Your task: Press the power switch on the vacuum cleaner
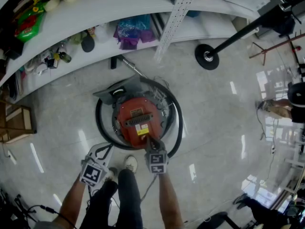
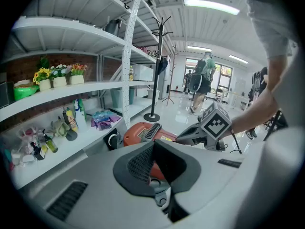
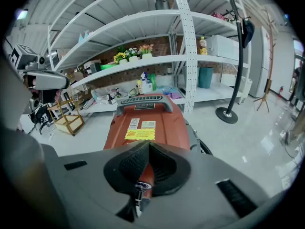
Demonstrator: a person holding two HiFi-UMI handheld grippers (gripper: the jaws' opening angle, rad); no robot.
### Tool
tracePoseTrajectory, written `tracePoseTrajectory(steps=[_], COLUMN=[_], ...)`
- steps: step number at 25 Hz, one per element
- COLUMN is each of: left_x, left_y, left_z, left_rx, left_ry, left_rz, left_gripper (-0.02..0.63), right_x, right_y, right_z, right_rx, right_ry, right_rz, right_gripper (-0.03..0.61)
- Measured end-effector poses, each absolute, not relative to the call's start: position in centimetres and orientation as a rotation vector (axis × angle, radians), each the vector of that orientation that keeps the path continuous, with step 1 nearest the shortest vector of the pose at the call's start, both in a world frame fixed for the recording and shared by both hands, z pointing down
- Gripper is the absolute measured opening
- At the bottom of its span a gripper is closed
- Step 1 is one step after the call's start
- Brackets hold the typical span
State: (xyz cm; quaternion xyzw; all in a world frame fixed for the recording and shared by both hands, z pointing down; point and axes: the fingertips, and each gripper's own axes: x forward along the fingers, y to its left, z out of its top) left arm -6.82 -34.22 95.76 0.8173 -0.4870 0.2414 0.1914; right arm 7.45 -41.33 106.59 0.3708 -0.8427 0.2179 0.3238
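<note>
The red vacuum cleaner (image 1: 138,120) stands on the floor in front of me, with a black handle and a yellow label on top. My right gripper (image 1: 150,140) is shut, and its tips rest on the near end of the red body. In the right gripper view the shut pads (image 3: 162,168) hang just over the red casing (image 3: 143,123). I cannot make out the switch itself. My left gripper (image 1: 106,148) is also shut. It hangs left of the vacuum beside the hose, and its camera sees the vacuum (image 2: 143,132) and the right gripper (image 2: 188,138).
A black hose (image 1: 177,123) loops around the vacuum. White shelves (image 1: 119,6) with bottles, flowers and bags run along the back. A coat stand's round base (image 1: 207,56) sits to the right and a wooden crate (image 1: 16,123) to the left. The person's shoes (image 1: 129,163) are close behind the vacuum.
</note>
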Motion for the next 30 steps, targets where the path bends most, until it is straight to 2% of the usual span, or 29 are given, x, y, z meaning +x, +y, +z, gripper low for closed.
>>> tracePoseTrajectory(steps=[13, 30], left_x=[-6.8, -7.1], left_y=[-34.3, -33.4], left_z=[94.8, 89.3], left_rx=[2.315, 2.351], left_ry=[-1.384, -1.418], left_rz=[0.664, 0.638], left_gripper=[0.006, 0.006], right_x=[7.7, 7.3], right_y=[-40.9, -39.6], right_z=[105.5, 98.3], right_rx=[0.991, 1.037], right_ry=[-2.243, -2.295], right_rz=[0.680, 0.650], right_gripper=[0.006, 0.006])
